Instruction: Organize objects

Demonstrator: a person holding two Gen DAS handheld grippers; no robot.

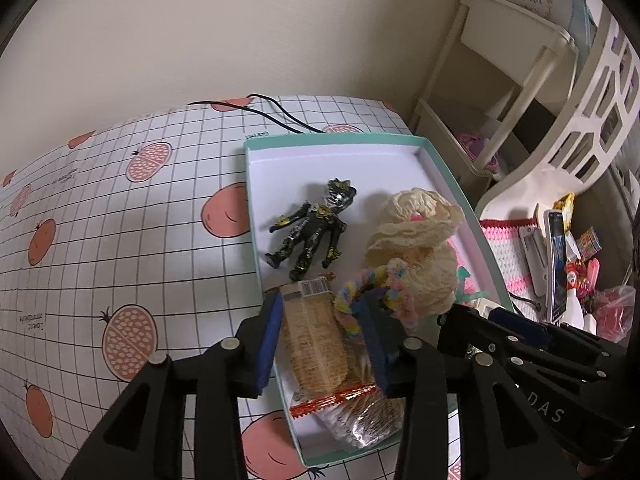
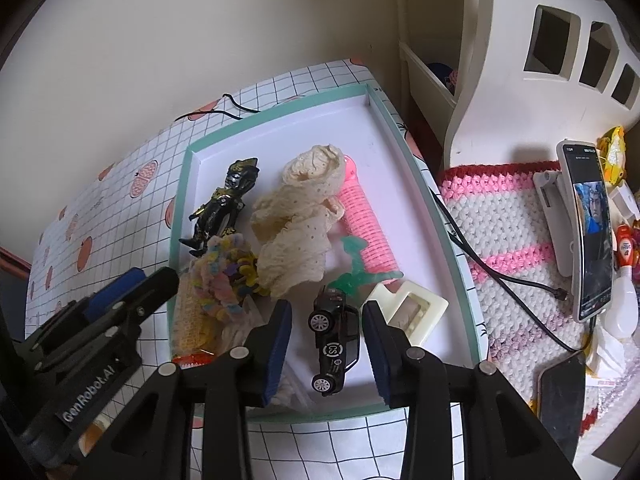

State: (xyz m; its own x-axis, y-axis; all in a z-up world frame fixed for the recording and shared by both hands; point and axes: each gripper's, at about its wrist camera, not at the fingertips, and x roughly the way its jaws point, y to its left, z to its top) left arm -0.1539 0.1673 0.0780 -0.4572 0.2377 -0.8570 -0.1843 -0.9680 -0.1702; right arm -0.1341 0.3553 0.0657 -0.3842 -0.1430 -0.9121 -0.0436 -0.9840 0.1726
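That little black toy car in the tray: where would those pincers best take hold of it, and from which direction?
Best across the body of the black toy car, at the doors between its wheels, coming from above. It lies lengthwise between the open fingers of the right gripper, so its long flat sides face the pads. The cream plastic frame sits close on one side, so room there looks tight.

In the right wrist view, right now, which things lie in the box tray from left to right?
Black and gold action figure → cream lace cloth → pink ribbed roller; outside the tray, the upright white smartphone.
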